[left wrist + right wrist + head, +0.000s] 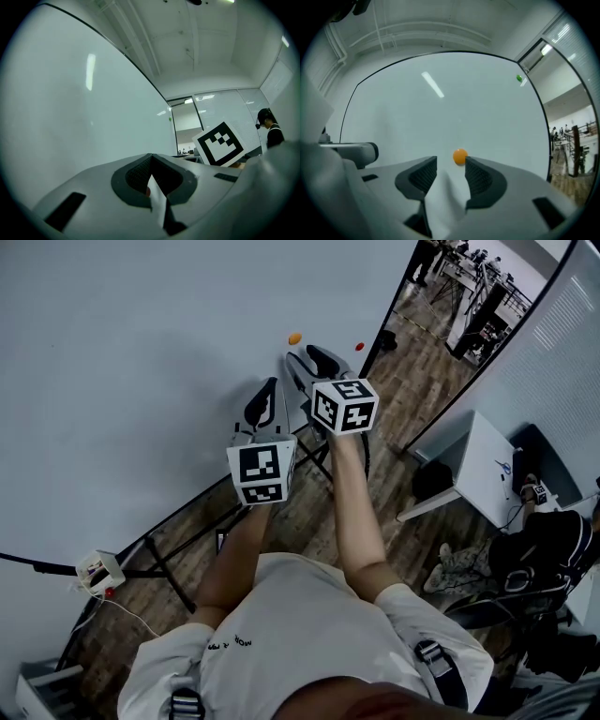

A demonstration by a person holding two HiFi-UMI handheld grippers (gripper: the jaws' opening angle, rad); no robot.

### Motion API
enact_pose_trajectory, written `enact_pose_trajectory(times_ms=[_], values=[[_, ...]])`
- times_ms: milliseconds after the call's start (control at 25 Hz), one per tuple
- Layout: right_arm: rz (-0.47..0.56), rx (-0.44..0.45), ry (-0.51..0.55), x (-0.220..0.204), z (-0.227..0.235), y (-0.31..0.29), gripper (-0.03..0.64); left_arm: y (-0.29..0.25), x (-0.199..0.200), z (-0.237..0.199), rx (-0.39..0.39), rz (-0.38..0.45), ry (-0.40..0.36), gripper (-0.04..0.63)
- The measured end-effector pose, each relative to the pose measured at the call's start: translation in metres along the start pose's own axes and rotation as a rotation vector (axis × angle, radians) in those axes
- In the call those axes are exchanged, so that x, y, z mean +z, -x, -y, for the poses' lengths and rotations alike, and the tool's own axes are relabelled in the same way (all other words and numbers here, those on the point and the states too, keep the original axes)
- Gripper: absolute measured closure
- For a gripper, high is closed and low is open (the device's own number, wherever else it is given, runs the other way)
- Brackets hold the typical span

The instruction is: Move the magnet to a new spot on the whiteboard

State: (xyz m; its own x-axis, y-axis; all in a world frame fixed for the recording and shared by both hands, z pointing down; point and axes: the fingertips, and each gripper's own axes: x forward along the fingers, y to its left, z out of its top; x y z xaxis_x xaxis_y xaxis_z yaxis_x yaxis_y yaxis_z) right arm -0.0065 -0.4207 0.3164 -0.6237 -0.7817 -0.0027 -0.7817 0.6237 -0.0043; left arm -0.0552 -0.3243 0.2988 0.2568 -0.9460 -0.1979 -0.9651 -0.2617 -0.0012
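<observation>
In the head view both claws reach out over the person's forearms toward the whiteboard [141, 381]. The right claw [310, 364] is the farther forward, and the orange magnet [294, 337] sits on the board just ahead of its tips. A red magnet [358, 346] is stuck to the board off to that claw's right, apart from it. The left claw [269, 390] sits beside and a little behind the right one, with its tips near the board. Far back by the person's left side, on the floor at the foot of the board, stands a pale box [37, 692]; what is in it cannot be told.

In the left gripper view, the left claw [151, 161] is narrow and its dark pads meet at the tips. A small reddish speck [147, 191] shows low between them, too little of it to say what it is. The whiteboard [70, 117] fills the space to the claw's left. The right claw's marker cube [219, 144] is close on its right, and a tiny green magnet [169, 119] sits on the board far ahead.

In the right gripper view, the right claw [451, 165] stands wide with nothing pressed between its pads. The orange magnet [460, 156] is on the whiteboard [440, 108] just past the tips, close to the right-hand pad and not gripped. The green magnet [519, 78] is high up to the claw's right.
</observation>
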Motion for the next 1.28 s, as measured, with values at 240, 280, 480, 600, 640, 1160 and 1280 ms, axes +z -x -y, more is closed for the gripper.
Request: enact_pose_trajectory(times_ms=[240, 280, 480, 600, 640, 1160, 1280], values=[[-0.005, 0.001, -0.001, 0.003, 0.003, -0.011, 0.435, 0.004, 0.001, -0.005, 0.008, 0.000, 0.002, 0.592], [-0.008, 0.000, 0.001, 0.003, 0.004, -0.013, 0.436, 0.003, 0.002, -0.006, 0.006, 0.004, 0.002, 0.592], [-0.012, -0.003, 0.001, 0.004, 0.011, -0.019, 0.437, 0.000, 0.006, -0.005, -0.001, 0.013, -0.008, 0.592], [-0.015, 0.008, -0.009, 0.002, 0.014, -0.021, 0.437, 0.000, 0.004, -0.003, -0.002, 0.005, -0.008, 0.592], [-0.015, 0.010, -0.008, 0.002, 0.014, -0.022, 0.437, 0.001, 0.003, -0.002, -0.003, 0.002, -0.008, 0.592], [-0.025, 0.015, 0.000, 0.003, 0.016, -0.032, 0.453, 0.003, -0.003, -0.007, -0.004, -0.009, -0.008, 0.592], [-0.025, 0.022, -0.008, 0.002, 0.016, -0.033, 0.453, 0.002, -0.005, -0.005, -0.008, -0.014, -0.002, 0.592]])
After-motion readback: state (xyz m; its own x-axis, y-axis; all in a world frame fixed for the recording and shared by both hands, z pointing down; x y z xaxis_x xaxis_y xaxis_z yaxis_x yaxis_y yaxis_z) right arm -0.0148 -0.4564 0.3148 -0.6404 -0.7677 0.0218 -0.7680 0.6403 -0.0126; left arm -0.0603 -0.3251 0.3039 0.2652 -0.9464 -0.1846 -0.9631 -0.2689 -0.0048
